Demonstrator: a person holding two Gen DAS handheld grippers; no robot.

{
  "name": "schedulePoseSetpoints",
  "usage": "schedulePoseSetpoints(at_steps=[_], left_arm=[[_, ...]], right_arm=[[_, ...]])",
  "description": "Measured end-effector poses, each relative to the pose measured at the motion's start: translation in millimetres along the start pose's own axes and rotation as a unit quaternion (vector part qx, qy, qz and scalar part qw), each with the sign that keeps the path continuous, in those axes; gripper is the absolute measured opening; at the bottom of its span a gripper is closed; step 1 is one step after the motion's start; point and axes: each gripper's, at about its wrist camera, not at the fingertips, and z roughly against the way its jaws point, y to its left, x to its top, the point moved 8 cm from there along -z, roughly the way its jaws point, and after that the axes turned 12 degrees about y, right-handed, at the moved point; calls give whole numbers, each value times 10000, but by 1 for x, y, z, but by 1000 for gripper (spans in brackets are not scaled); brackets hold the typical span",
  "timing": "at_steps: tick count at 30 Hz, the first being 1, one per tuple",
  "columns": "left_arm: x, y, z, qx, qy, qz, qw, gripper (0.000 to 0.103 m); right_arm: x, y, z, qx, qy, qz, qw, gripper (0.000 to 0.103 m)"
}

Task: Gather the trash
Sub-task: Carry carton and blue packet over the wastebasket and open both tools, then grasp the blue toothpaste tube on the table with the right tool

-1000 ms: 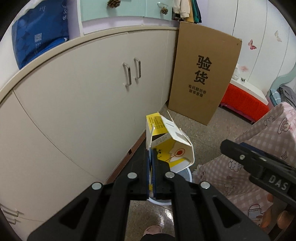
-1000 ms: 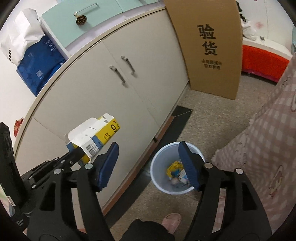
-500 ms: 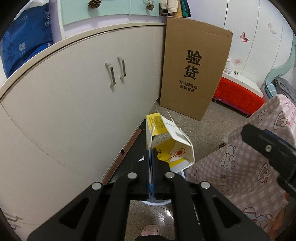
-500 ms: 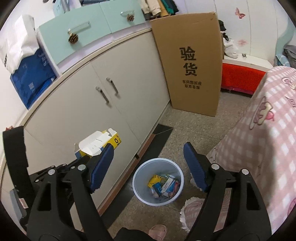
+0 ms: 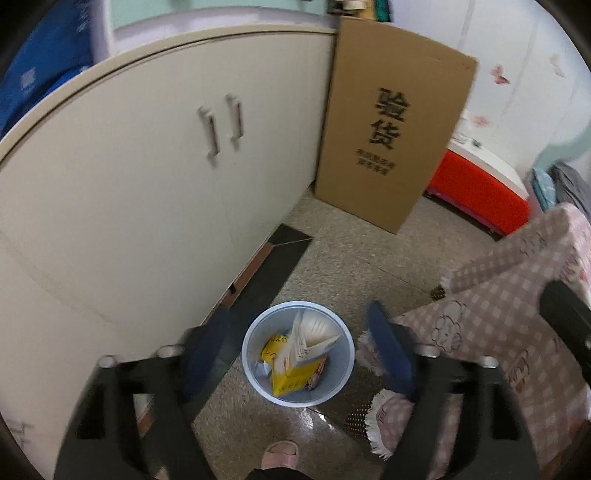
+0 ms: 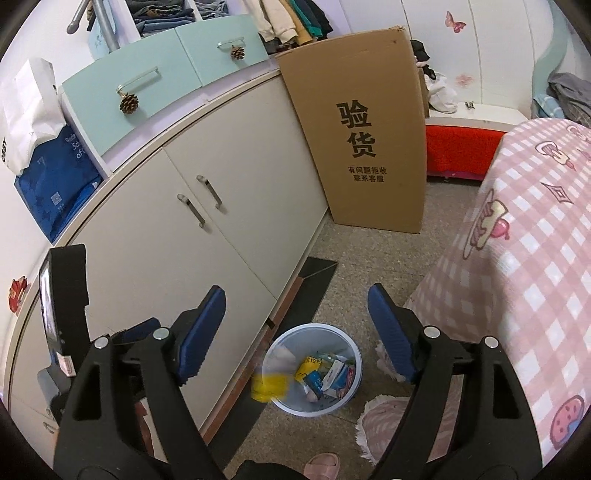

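We hold both sets of fingers wide and empty above the bin (image 5: 298, 354), the yellow carton (image 5: 295, 363) standing inside, nearer our left gripper (image 5: 297, 345) than our right gripper (image 6: 295, 325).

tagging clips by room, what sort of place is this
Most likely a bedroom or dressing room in a home: clothes hang above teal drawers, a pink checked bedspread fills the right side, and a small wastebasket stands on the floor by white cabinets.

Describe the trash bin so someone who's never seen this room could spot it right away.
Find the long cream cabinet with the tall cardboard box leaning at its end. On the floor at the cabinet's foot stands the bin: a small round pale-blue bucket, the only open container, holding a yellow carton.
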Motion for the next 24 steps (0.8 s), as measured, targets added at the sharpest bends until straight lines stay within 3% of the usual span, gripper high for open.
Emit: schedulePoseSetpoints(at_steps=[5, 13, 19, 24], left_arm=[[-6, 3, 4, -243, 72, 270, 9993, 77], [-6, -23, 41, -292, -285, -25, 9992, 77], [-4, -55, 80, -516, -624, -206, 9965, 77], [1, -111, 108, -830, -825, -519, 9918, 77]], right_arm=[[0, -7, 8, 17, -13, -37, 10000, 78], [4, -12, 40, 70, -252, -45, 9996, 78], [16, -34, 78, 7, -565, -165, 9983, 78], [27, -75, 118, -159, -831, -340, 9958, 78]])
